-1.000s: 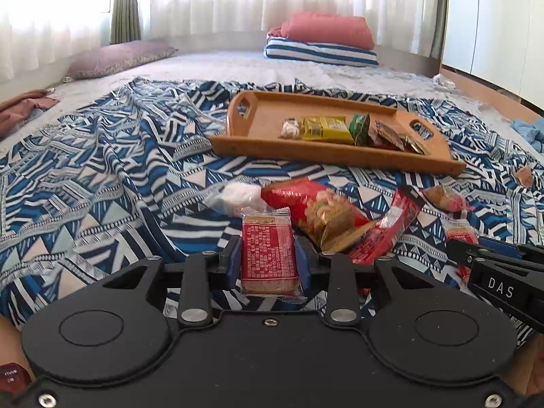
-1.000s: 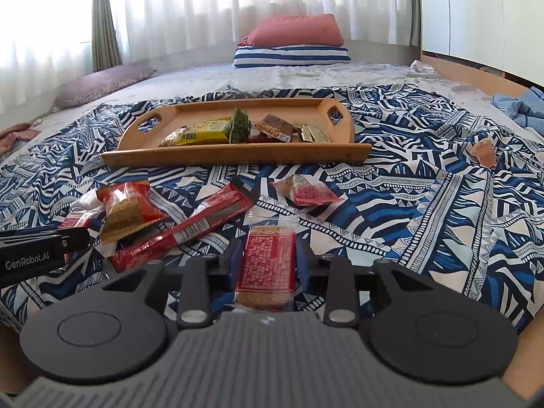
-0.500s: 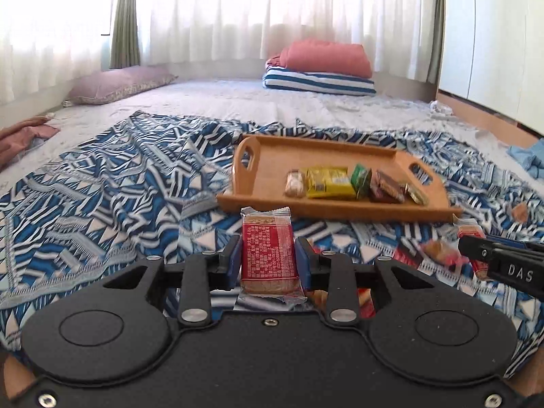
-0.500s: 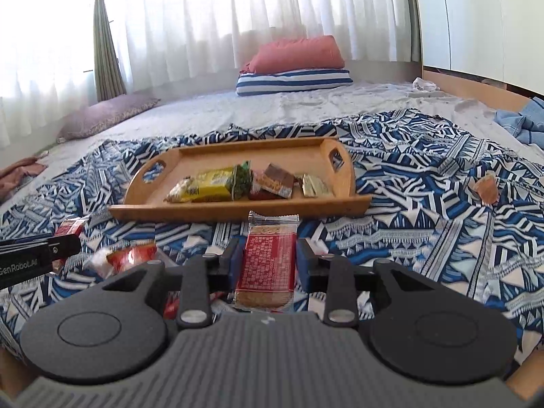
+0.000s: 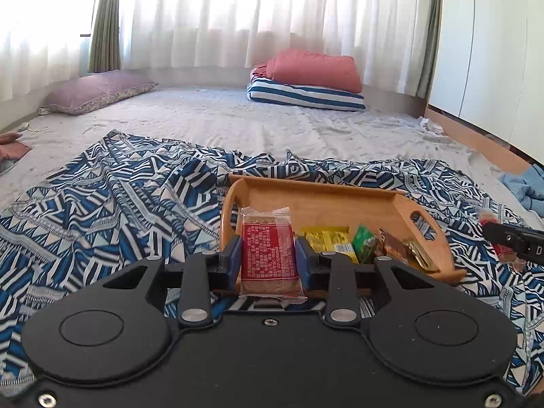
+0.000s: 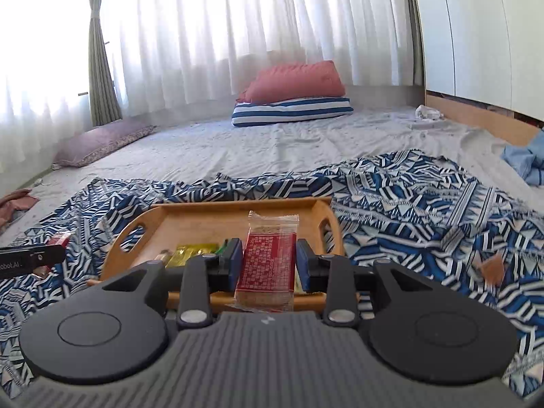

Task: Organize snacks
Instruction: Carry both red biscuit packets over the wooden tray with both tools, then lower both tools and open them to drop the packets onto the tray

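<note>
My left gripper (image 5: 268, 255) is shut on a red snack packet (image 5: 268, 255), held upright just before the near left end of the wooden tray (image 5: 323, 197). My right gripper (image 6: 268, 258) is shut on a second red snack packet (image 6: 267, 261) in front of the same wooden tray (image 6: 204, 217), near its right end. Several snacks lie in the tray: a yellow pack (image 5: 328, 239), a green one (image 5: 365, 244) and brown ones (image 5: 394, 246). Each gripper's tip shows at the edge of the other's view, with red wrapper in it.
The tray rests on a blue-and-white patterned blanket (image 5: 136, 197) over a grey mattress. A small orange-brown wrapper (image 6: 491, 268) lies on the blanket at right. Pillows (image 5: 306, 81) sit far back by the curtains; blue cloth (image 6: 525, 159) is at the right edge.
Both grippers have risen and moved toward the tray with their red packets still held. The loose snack pile on the blanket has dropped out of view below them.
</note>
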A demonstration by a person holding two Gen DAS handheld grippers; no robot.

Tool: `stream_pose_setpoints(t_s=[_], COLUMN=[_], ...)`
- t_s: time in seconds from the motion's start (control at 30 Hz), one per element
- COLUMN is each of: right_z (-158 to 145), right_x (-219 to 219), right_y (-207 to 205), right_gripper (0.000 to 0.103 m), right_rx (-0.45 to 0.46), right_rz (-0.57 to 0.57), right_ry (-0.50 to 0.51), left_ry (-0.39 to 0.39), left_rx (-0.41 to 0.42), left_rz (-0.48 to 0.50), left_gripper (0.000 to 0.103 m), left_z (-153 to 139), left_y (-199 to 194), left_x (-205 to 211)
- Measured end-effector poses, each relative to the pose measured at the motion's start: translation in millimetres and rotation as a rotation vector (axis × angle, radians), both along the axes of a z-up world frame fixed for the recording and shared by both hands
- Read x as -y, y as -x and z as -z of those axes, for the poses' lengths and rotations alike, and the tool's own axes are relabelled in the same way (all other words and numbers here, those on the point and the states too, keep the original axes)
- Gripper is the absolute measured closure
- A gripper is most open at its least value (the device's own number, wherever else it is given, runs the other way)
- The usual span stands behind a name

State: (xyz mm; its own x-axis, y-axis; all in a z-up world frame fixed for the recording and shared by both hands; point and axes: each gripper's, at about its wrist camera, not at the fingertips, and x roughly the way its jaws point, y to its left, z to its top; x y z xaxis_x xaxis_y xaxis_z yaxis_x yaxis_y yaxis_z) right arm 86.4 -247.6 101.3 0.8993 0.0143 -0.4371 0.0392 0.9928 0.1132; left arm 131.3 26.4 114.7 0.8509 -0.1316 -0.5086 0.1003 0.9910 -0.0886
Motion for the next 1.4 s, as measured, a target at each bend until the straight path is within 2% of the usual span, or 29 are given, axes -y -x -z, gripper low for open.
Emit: stream_pose_setpoints(t_s=[0.23,0.37,0.57,0.87,1.07,1.4], right_z=[3,7,14,35,56,88], right_x=[17,17,6,20,33,35], right_y=[-44,-65,-101,-155,-190,-216], right_gripper=[0.065,0.065,0.065,0.065,0.065,0.065], right_rx=[-0.069,-0.113,-0.151,-0.242,-0.302,-0.337], right_rz=[-0.004,-0.036,-0.053,-0.022,0.006,0.04], right_ry=[-0.041,-0.111,-0.086,-0.127,-0.151,-0.094], left_ry=[0.024,-0.01,-0.056,-0.106,-0.121,-0.132], left_rx=[-0.057,-0.08,-0.144,-0.192,-0.193,-0.2], left_rz=[0.028,0.035,0.02,0.011,0.019,0.051], left_gripper=[0.071,0.071,0.071,0.071,0.071,0.071], left_z=[6,20,51,83,91,102], left_y=[-56,-83,-116,-141,-147,-150], left_x=[0,7,15,20,22,31])
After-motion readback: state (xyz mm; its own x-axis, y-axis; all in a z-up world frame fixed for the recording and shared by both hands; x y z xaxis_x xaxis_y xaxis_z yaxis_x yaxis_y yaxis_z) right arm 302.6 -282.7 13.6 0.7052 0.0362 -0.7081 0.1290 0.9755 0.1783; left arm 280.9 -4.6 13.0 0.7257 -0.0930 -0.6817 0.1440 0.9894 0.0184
